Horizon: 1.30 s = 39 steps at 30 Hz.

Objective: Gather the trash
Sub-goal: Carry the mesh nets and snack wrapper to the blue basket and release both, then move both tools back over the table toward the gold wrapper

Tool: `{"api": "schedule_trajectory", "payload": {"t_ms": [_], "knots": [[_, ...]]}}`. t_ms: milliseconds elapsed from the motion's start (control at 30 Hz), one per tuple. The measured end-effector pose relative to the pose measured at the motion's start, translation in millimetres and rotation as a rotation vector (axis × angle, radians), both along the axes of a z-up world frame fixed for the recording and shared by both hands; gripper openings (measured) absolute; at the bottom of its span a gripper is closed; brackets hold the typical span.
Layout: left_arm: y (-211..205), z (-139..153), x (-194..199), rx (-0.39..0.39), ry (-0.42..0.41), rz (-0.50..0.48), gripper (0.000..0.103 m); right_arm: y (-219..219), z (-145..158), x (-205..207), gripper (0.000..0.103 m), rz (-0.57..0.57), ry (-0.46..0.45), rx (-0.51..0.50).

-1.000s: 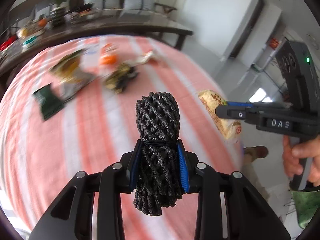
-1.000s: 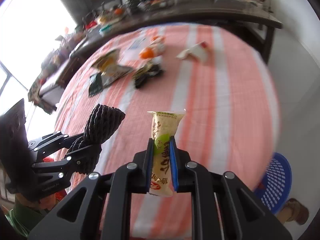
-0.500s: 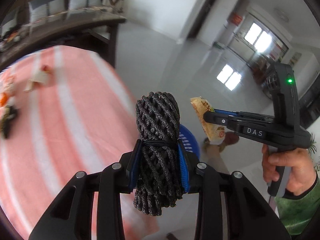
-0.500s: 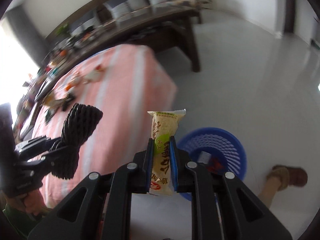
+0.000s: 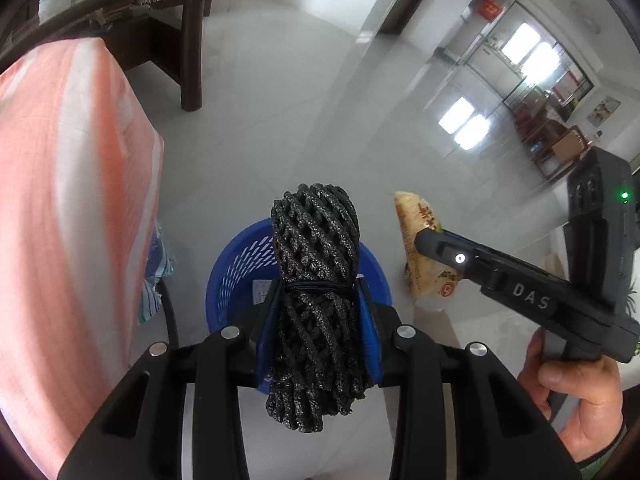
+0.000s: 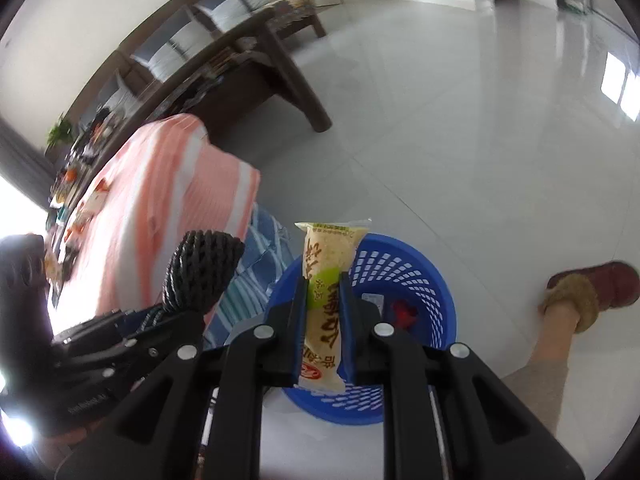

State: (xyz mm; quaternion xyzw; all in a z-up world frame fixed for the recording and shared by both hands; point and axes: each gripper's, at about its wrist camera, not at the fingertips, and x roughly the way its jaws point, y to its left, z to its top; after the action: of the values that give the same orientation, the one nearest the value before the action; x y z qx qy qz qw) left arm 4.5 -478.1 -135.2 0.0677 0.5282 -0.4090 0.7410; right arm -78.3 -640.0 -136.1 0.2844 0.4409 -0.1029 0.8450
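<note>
Trash rides above the blue basket (image 6: 404,264): left gripper (image 5: 316,312), jaws just easing, cradles black netting (image 5: 316,240); right gripper (image 6: 323,312) pinches a snack wrapper (image 6: 326,264) at twelve o'clock, both undropped, more litter left on the striped table (image 6: 160,200).

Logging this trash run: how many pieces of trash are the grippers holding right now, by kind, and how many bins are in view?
Black foam net: 1, in the left gripper
Snack packet: 1, in the right gripper
Blue bin: 1
Total: 3
</note>
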Motion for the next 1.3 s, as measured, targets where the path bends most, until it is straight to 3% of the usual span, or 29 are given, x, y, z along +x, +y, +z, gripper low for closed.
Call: {"api": "schedule_trajectory", "payload": {"t_ms": [100,167,200,233,267,367,433,500,600,633,800,1000,1133,1300], "knots": [[-12,-15,3,0.027,-0.002,0.001,0.037,-14,-15,1,0.015,-0.032,0.0,0.034],[-16,-22,7,0.023,-0.006,0.004,0.044,-21,-27,4,0.017,-0.052,-0.002,0.066],[-20,-25,9,0.012,-0.002,0.004,0.068,-23,-31,6,0.026,-0.056,-0.003,0.077],[-23,-26,11,0.01,-0.007,0.016,0.084,-27,-38,8,0.053,-0.062,-0.006,0.101],[-27,-27,11,0.01,-0.021,0.034,0.085,-30,-44,9,0.06,-0.075,-0.007,0.114],[-23,-19,14,-0.006,-0.028,0.053,0.085,-36,-50,7,0.06,-0.106,-0.012,0.106],[-13,-3,9,-0.028,-0.069,0.045,0.089,-35,-45,4,0.061,-0.113,-0.017,0.095],[5,18,0,-0.043,-0.128,0.039,0.091,-30,-37,1,0.072,-0.122,-0.019,0.065],[40,51,-19,-0.087,-0.181,0.034,0.095,-17,-14,-8,0.077,-0.129,-0.045,-0.004],[54,60,-25,-0.096,-0.199,0.038,0.097,-4,0,-14,0.084,-0.128,-0.058,-0.042],[145,84,-49,-0.112,-0.272,0.075,0.098,58,42,-34,0.093,-0.123,-0.119,-0.162],[263,94,-46,-0.077,-0.309,0.225,0.098,171,78,-60,0.094,-0.038,-0.165,-0.213],[321,98,-38,-0.116,-0.296,0.341,0.098,229,105,-56,0.095,0.089,-0.188,-0.291],[344,92,-32,-0.094,-0.305,0.421,0.098,264,135,-33,0.098,0.178,-0.251,-0.409]]}}
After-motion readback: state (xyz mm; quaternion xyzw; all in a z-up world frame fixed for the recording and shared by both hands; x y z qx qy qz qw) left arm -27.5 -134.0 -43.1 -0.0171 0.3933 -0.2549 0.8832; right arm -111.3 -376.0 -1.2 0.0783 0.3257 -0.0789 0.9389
